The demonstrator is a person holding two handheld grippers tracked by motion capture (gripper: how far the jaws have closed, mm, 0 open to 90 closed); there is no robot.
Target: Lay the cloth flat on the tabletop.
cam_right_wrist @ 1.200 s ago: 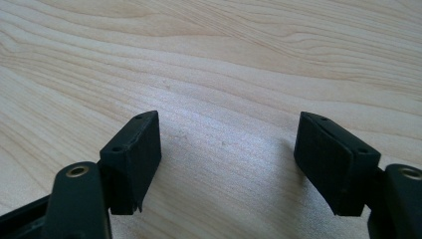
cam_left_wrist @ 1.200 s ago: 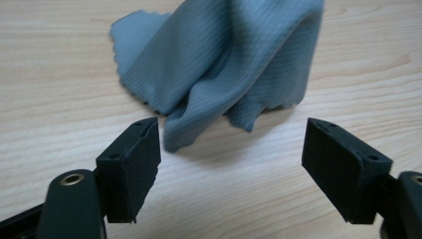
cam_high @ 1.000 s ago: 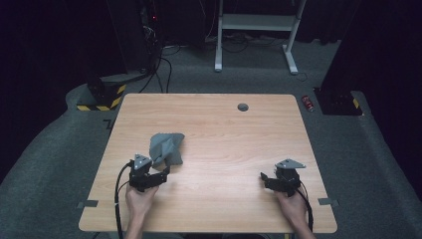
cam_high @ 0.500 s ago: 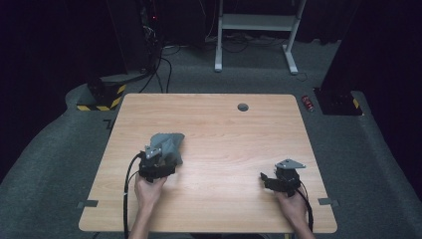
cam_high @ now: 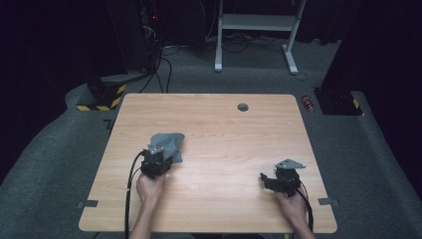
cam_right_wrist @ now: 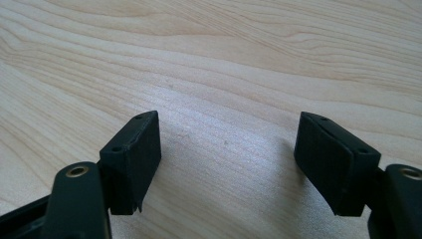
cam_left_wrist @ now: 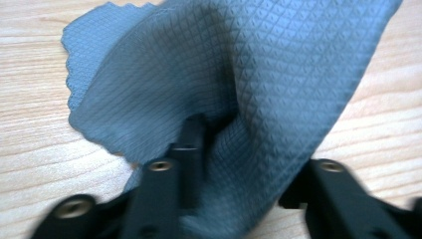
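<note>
A grey waffle-weave cloth (cam_high: 166,145) lies crumpled on the left half of the wooden table (cam_high: 224,124). My left gripper (cam_high: 155,162) is at the cloth's near edge. In the left gripper view the cloth (cam_left_wrist: 239,79) rises in a fold between the jaws and drapes over the right one, with creases running out from the pinch, so my left gripper (cam_left_wrist: 244,149) is shut on it. My right gripper (cam_high: 271,179) rests low over bare wood near the front right. In the right gripper view my right gripper (cam_right_wrist: 226,149) is open with nothing between the pads.
A small dark round grommet (cam_high: 243,107) sits in the table's far edge area. Tape strips (cam_high: 87,203) mark the front corners. Beyond the table are a dark floor, cables, and a white desk frame (cam_high: 254,30).
My left gripper has moved forward into the near edge of the cloth and closed on a fold of it. The right gripper has stayed where it was.
</note>
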